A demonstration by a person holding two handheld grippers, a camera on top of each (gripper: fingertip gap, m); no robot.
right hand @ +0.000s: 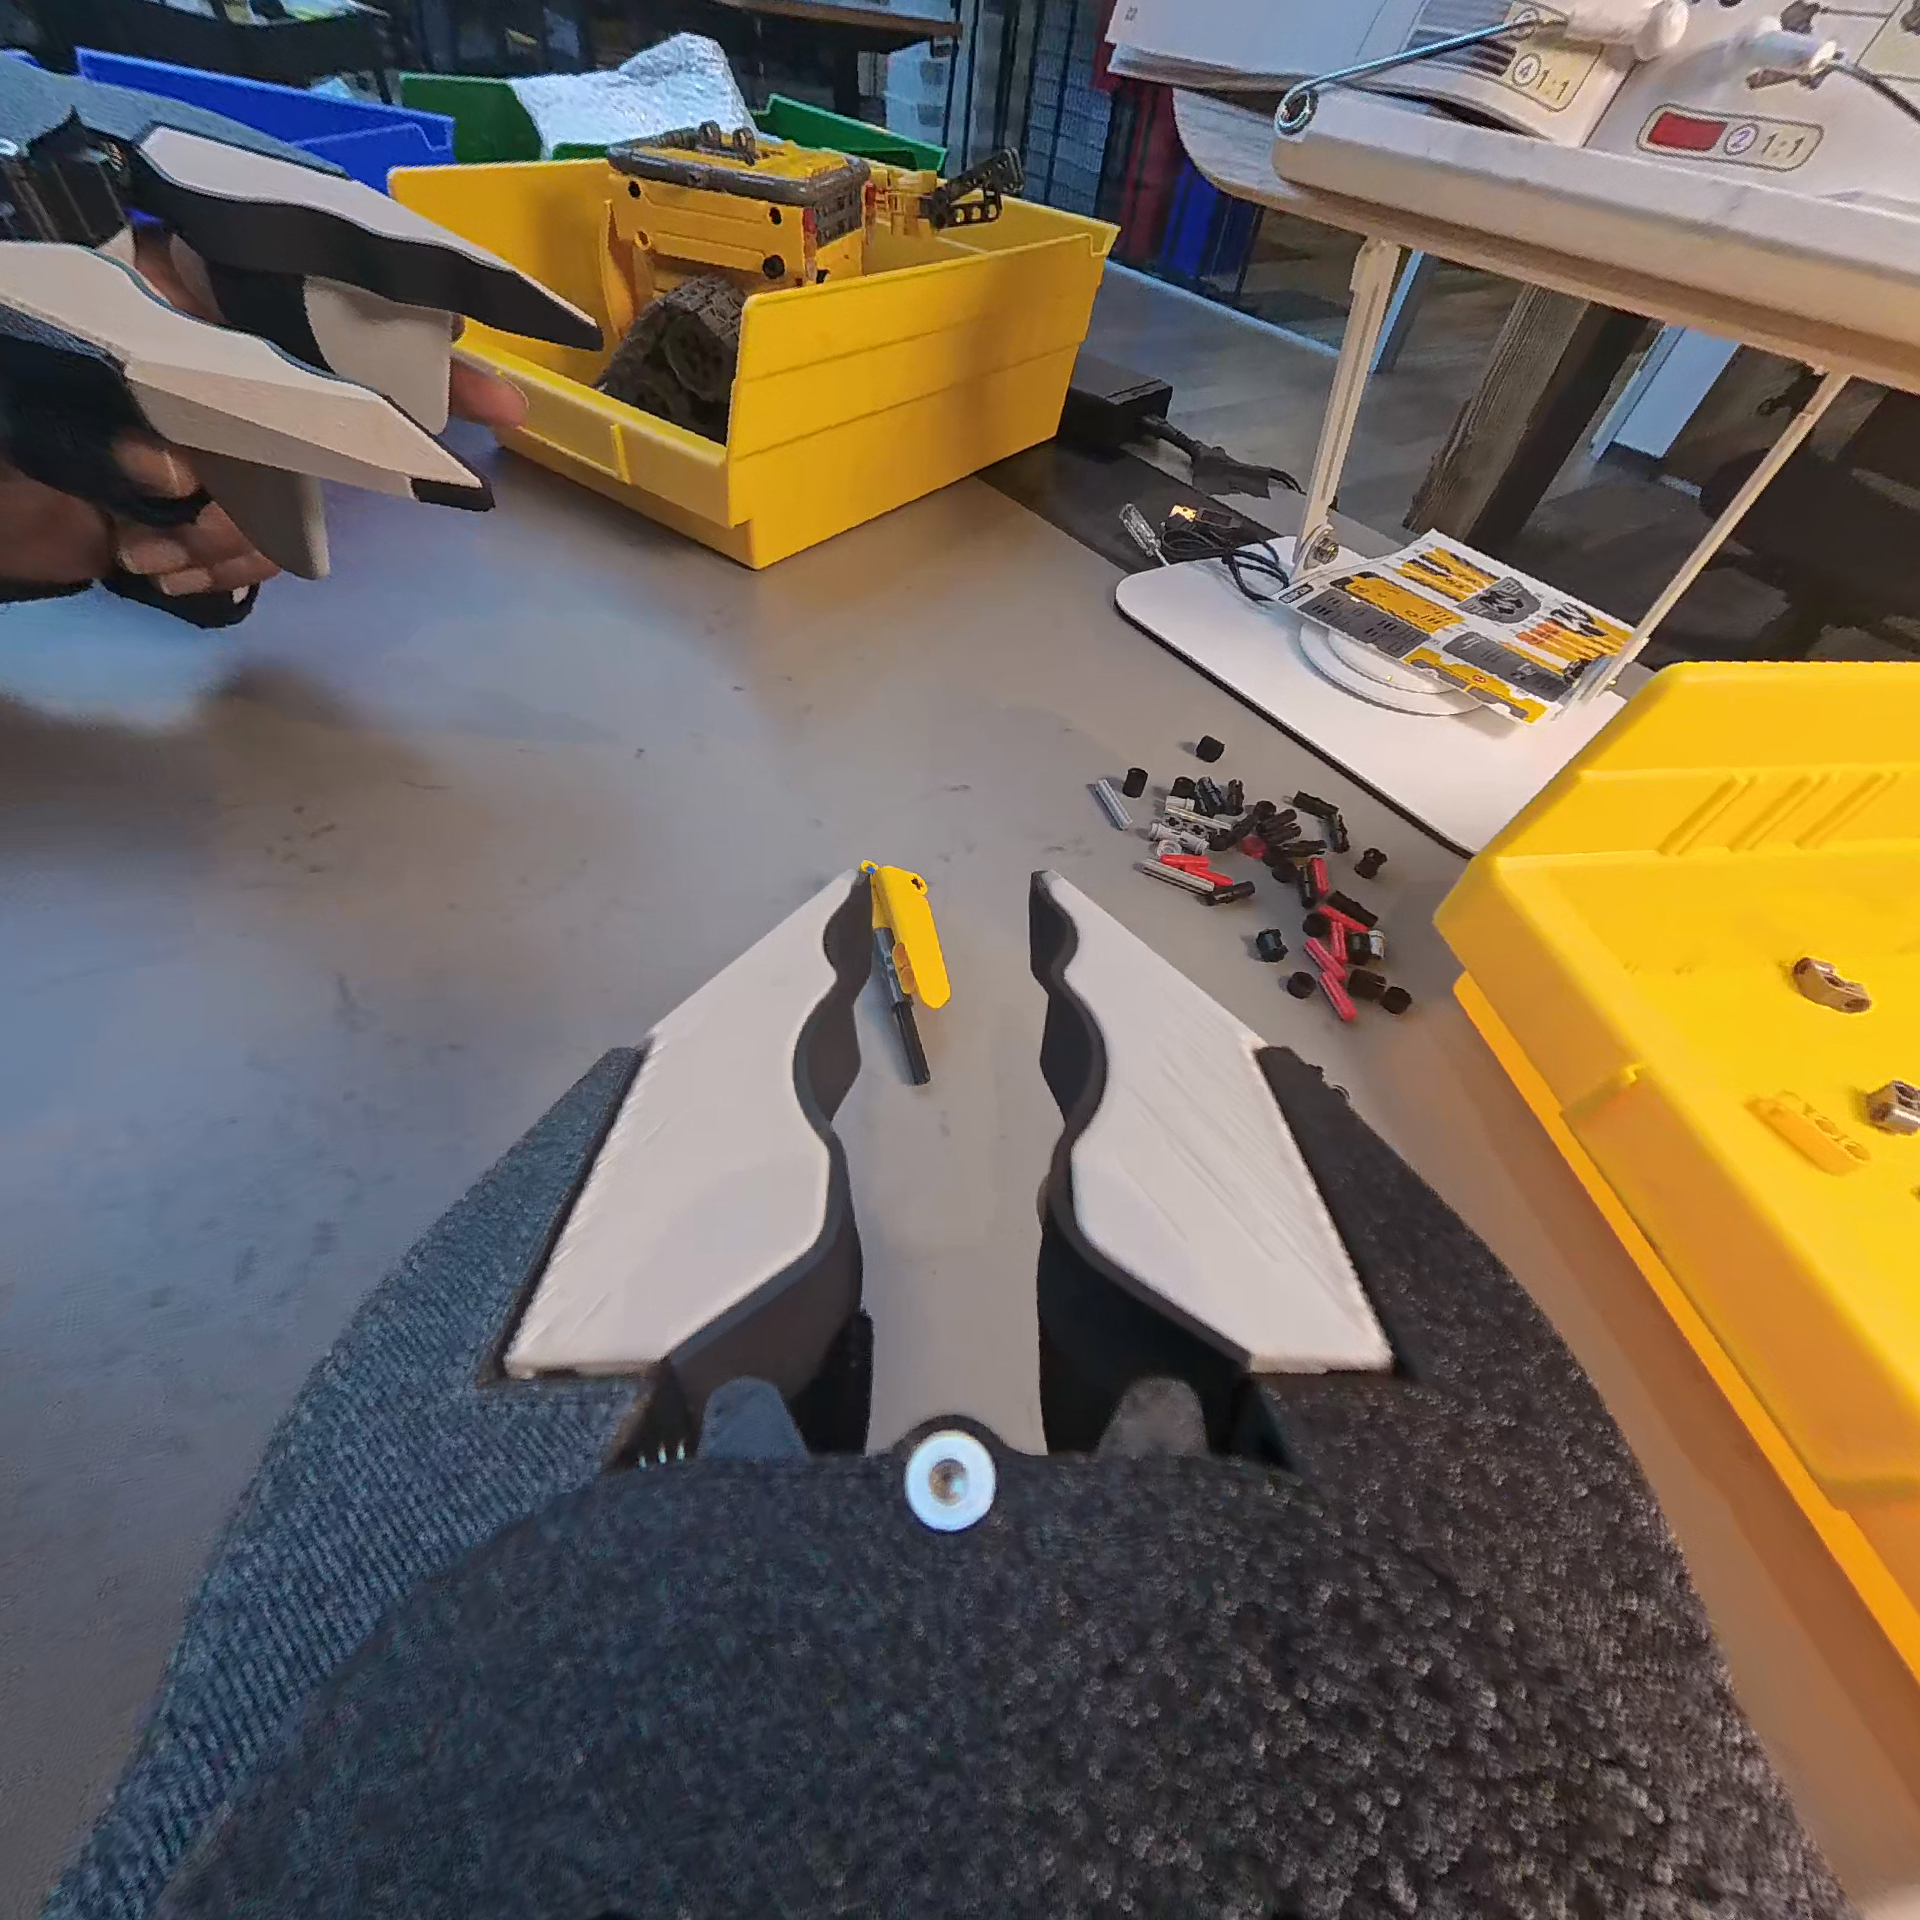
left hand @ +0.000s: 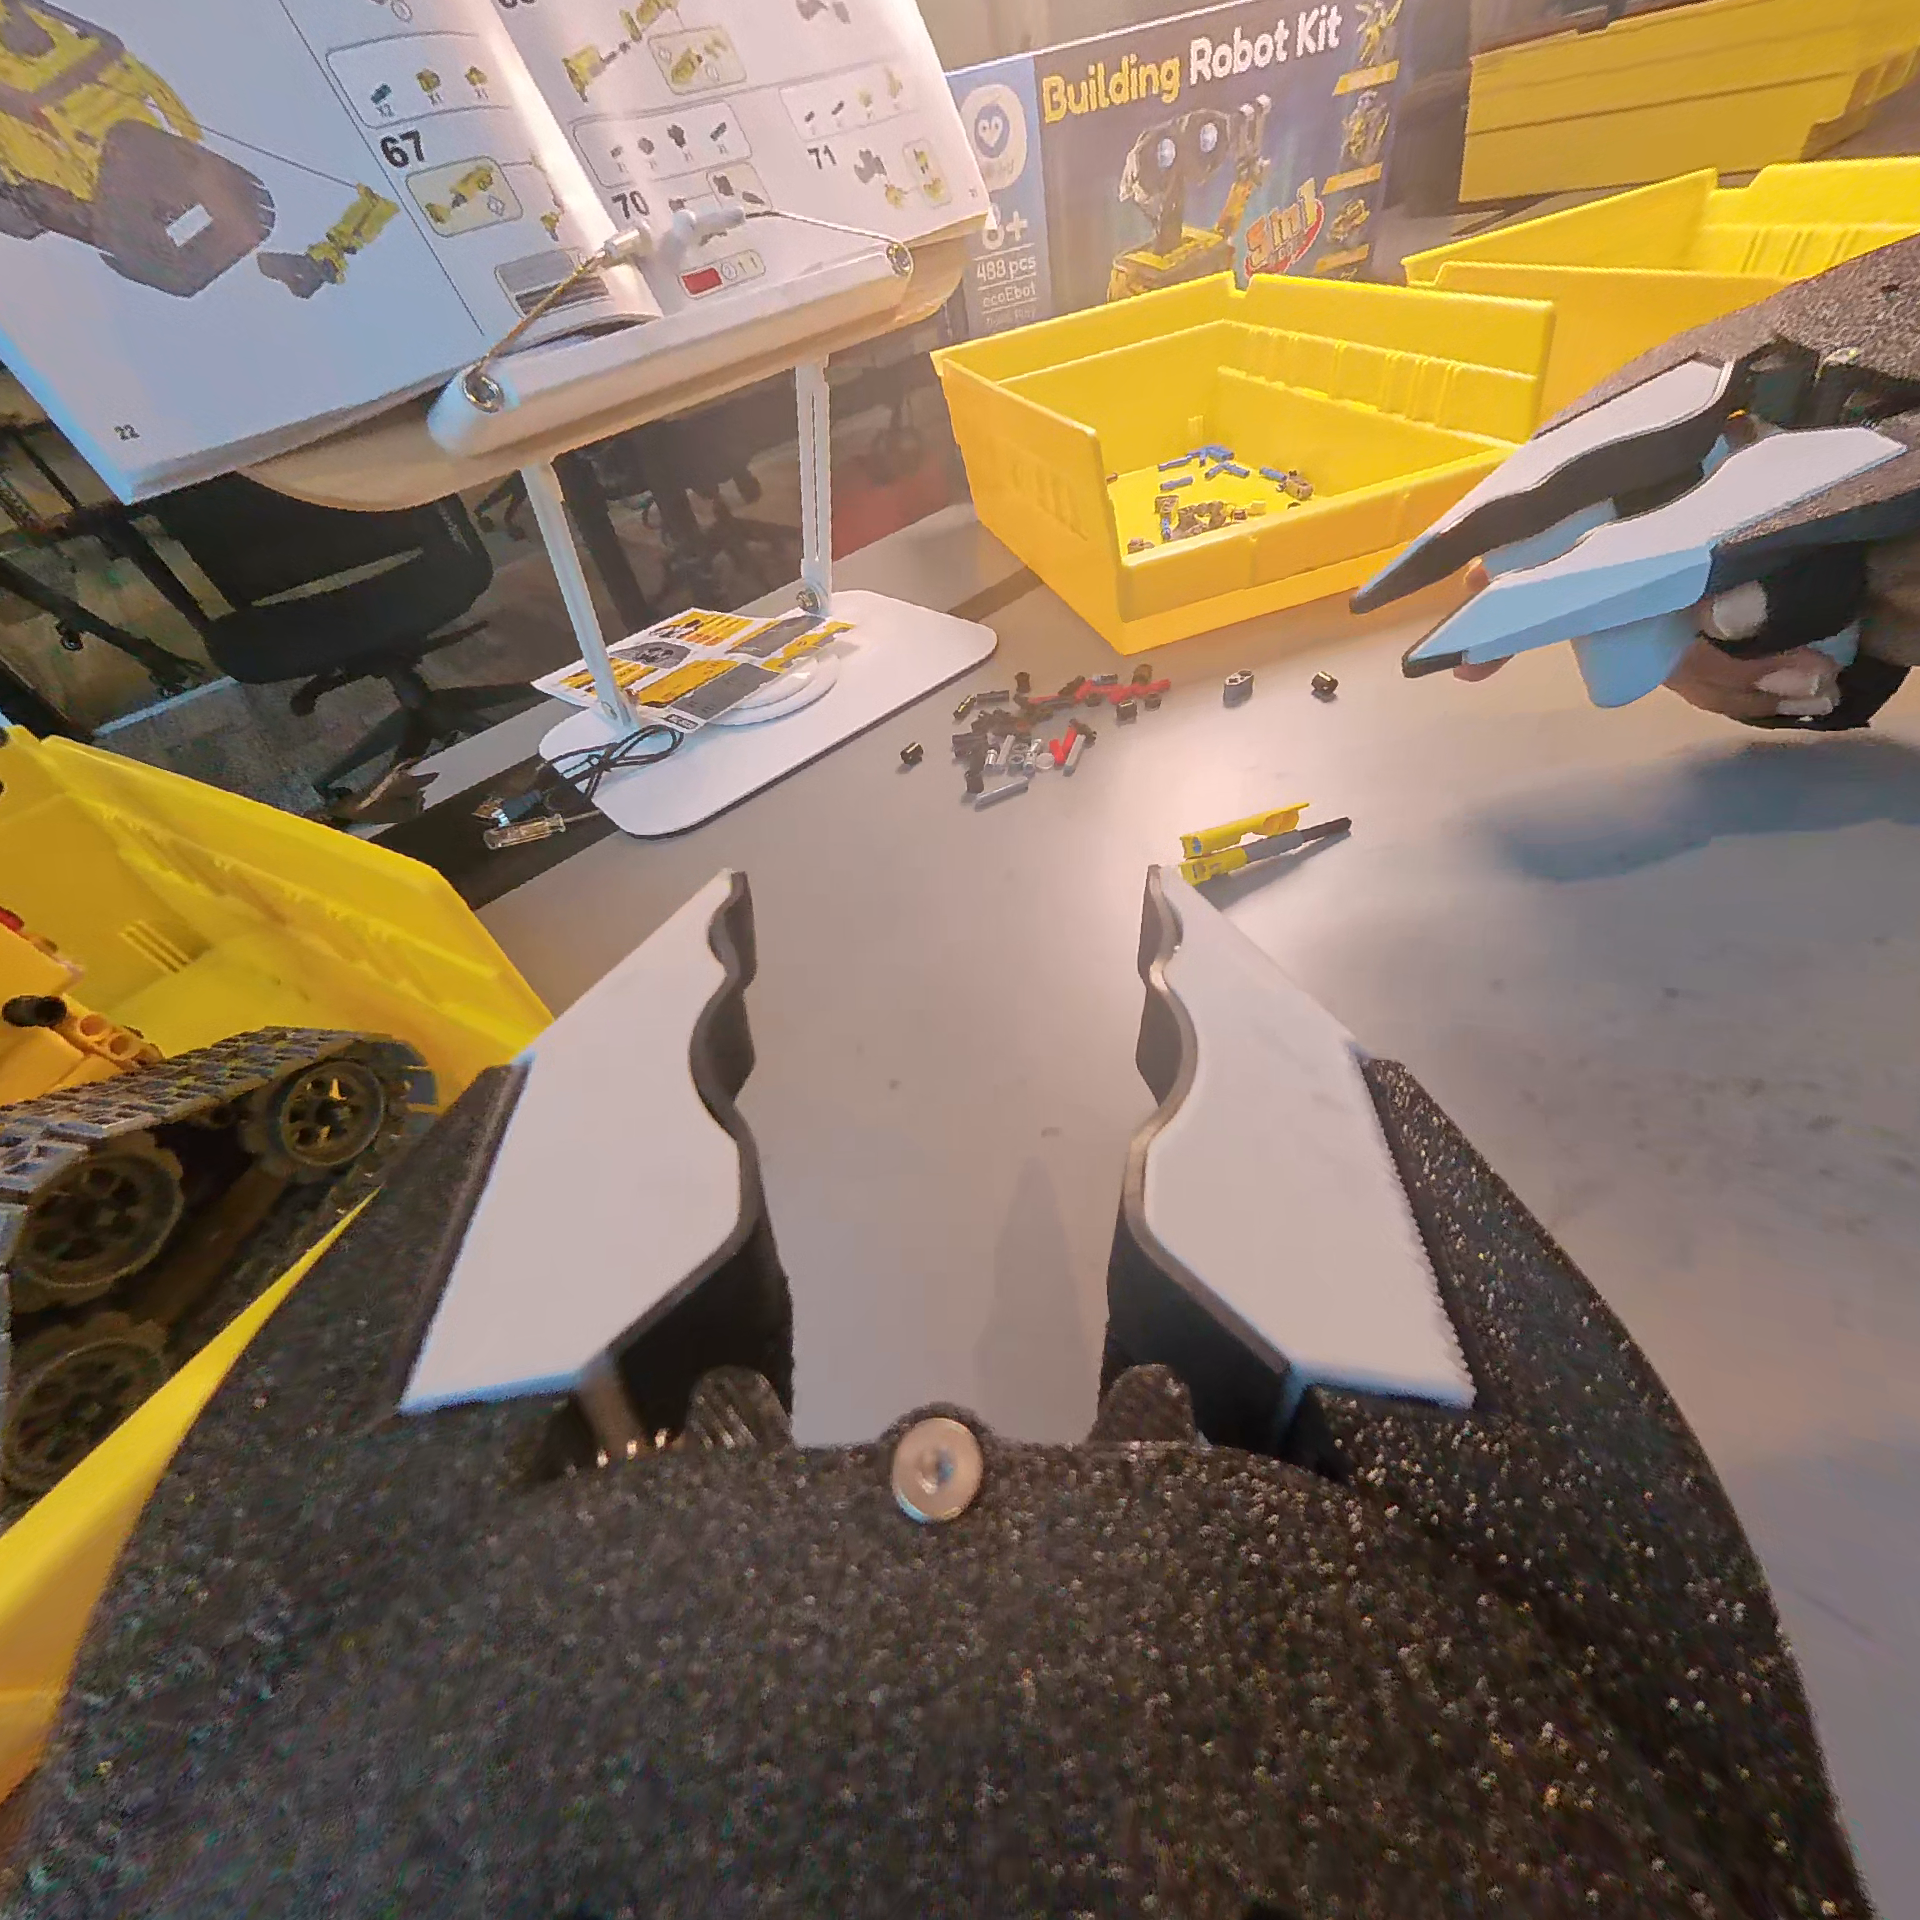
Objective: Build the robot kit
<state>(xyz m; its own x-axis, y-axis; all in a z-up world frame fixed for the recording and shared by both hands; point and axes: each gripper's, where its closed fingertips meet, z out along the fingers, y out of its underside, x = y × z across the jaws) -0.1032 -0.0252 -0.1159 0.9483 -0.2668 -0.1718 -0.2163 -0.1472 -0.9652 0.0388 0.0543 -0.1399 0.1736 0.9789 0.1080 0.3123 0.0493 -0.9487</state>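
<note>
Two grippers hover over the grey bench (right hand: 520, 831), both with fingers spread and empty. Between the right gripper's (right hand: 948, 883) fingers, close to the left one, lies a yellow piece on a black axle (right hand: 906, 961), its far tip partly hidden by that finger. The left gripper (left hand: 940, 883) hangs above bare bench. Beyond lie loose pins (right hand: 1262, 883), too small to sort. Farther off, a yellow bin (right hand: 883, 395) holds a tracked model (right hand: 727, 249), half hidden by the wall.
</note>
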